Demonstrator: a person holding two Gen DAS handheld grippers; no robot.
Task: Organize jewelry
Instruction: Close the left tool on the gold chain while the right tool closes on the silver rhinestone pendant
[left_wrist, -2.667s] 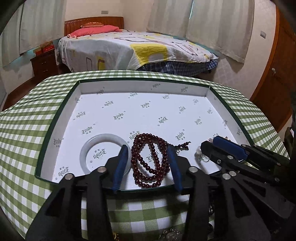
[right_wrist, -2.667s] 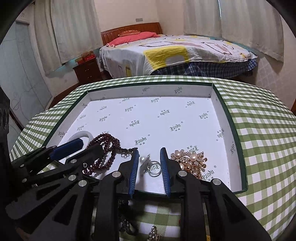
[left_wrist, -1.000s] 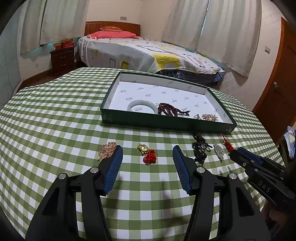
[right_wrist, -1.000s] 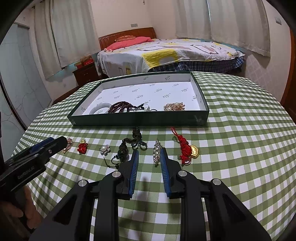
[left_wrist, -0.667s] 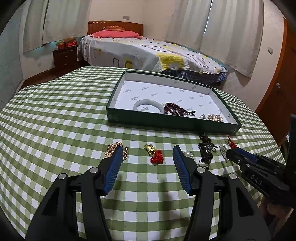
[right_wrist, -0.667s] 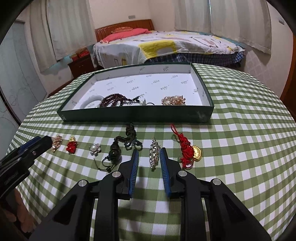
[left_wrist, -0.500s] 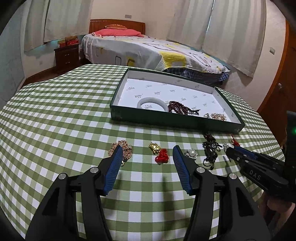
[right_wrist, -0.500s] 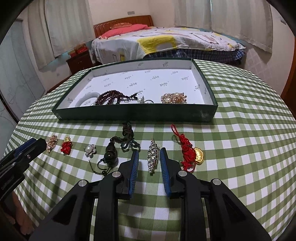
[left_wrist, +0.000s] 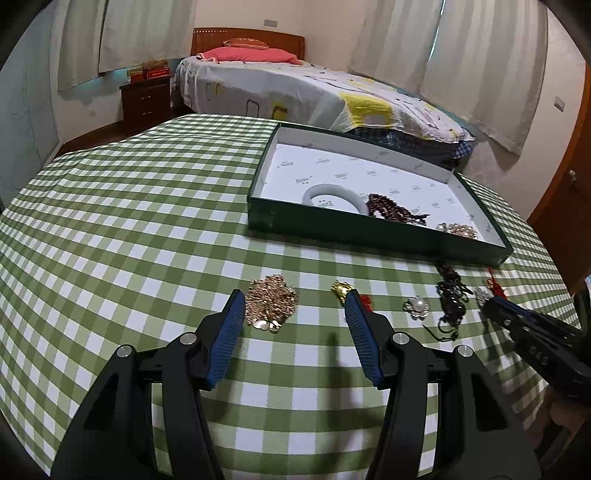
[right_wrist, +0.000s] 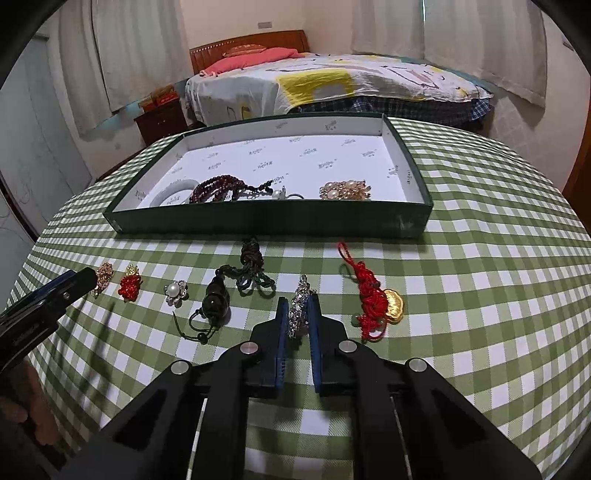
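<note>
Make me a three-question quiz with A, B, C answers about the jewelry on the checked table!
1. Where is the white bangle?
A. in the green tray
B. on the bed
C. on the cloth

2. How many loose pieces lie on the tablecloth?
A. two
B. six
C. ten

3. What sits between the right gripper fingers?
A. a crystal brooch
B. a pearl flower
C. nothing

Answers: 1 A, it rests on the tray's white floor. 2 B, six pieces in a row. 3 A, the closing fingers flank the brooch.

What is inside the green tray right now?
In the green tray: a white bangle, dark red beads, a ring and a pearl brooch; its near wall partly hides them.
</note>
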